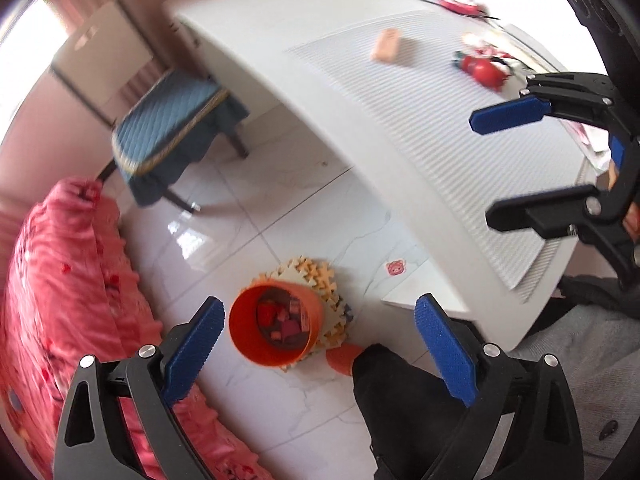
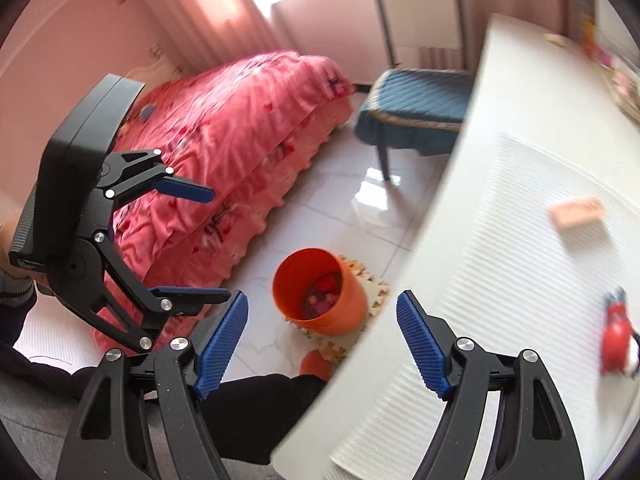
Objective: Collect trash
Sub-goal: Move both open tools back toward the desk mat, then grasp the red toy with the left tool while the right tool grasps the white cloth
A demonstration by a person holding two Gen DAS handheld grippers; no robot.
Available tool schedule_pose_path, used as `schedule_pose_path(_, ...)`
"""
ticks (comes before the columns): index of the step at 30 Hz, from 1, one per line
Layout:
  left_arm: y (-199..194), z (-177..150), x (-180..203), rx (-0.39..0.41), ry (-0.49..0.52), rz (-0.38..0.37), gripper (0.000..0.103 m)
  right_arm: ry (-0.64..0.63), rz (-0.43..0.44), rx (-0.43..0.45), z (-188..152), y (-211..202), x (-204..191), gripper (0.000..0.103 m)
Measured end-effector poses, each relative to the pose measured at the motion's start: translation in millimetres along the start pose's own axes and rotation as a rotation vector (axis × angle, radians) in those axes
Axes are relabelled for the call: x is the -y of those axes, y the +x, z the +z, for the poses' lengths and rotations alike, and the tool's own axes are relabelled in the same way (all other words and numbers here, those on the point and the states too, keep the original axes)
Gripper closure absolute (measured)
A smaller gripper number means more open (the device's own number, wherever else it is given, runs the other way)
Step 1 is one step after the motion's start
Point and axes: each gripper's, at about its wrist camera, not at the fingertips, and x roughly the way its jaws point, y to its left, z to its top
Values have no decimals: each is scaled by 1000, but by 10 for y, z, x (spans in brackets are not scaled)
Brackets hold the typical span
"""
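A bed with a rumpled pink quilt fills the left side. Beside it, on the white tiled floor, an orange plastic bin stands on foam puzzle mats, already holding red and pink scraps. The left gripper hangs above the bin, its fingers released and empty. To the right, on the white surface, lie a peach rectangular packet and a red crumpled wrapper. The right gripper hovers at the surface's edge, fingers likewise spread, holding nothing.
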Motion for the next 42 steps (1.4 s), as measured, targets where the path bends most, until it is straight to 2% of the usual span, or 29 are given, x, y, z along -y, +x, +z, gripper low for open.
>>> schedule_pose_path(11, -47, 507, 672, 31, 192, -28, 8, 172, -104, 106, -420, -777, 764, 27)
schedule_pose_path(23, 107, 1138, 1267, 18, 316, -79, 8, 358, -227, 159, -800, -1297, 1648, 27)
schedule_pose_path(31, 334, 1660, 1520, 5, 389, -127, 8, 458, -286, 171, -938, -1361, 2167, 27)
schedule_pose_path(35, 532, 1935, 1562, -16, 361, -179, 8, 545, -290, 192, -956, -1324, 2464, 27)
schedule_pose_path(42, 856, 2260, 1668, -48, 321, -254, 8, 602, -292, 168, -932, -1116, 2818, 27)
